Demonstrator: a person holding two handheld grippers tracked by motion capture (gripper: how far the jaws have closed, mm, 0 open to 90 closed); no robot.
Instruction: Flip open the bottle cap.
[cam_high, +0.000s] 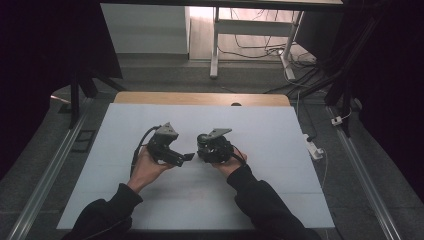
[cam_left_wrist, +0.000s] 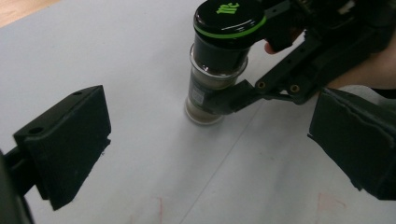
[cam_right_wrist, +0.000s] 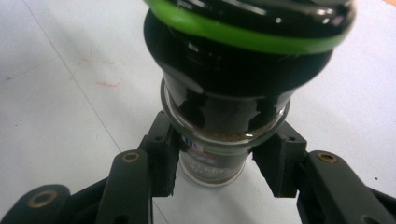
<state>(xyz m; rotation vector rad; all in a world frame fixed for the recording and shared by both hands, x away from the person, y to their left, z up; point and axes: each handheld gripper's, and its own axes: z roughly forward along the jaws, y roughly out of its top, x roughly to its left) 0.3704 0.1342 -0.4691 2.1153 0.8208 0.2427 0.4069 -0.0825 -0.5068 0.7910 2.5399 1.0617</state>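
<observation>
**A:** What have I got on the right side?

**B:** From my seat, the right gripper (cam_left_wrist: 224, 100) is clamped on a spice jar (cam_left_wrist: 205, 93). In the right gripper view I see both black pads pressed against the glass body, one on each side, just under the shoulder. The jar stands upright on the white table sheet (cam_high: 260, 130), its base touching the sheet.

**A:** Describe the jar for me.

**B:** Clear glass with brownish powder inside, a printed label on the body, and a black cap (cam_left_wrist: 229, 18) with a green ring around it. There's green lettering on top of the cap; I can't read it properly.

**A:** And the left gripper?

**B:** I see the left gripper (cam_high: 187, 156) standing wide, with nothing between its jaws. In its own view the two black jaws sit far apart at the left and right edges, and the jar shows farther off between them, near the top of the picture. It's apart from the jar, not touching it.

**A:** Where is all this on the table?

**B:** Near the middle of the sheet in the high view. The two grippers face each other, close together, each in one of the person's hands, dark sleeves coming in from the bottom edge.
</observation>
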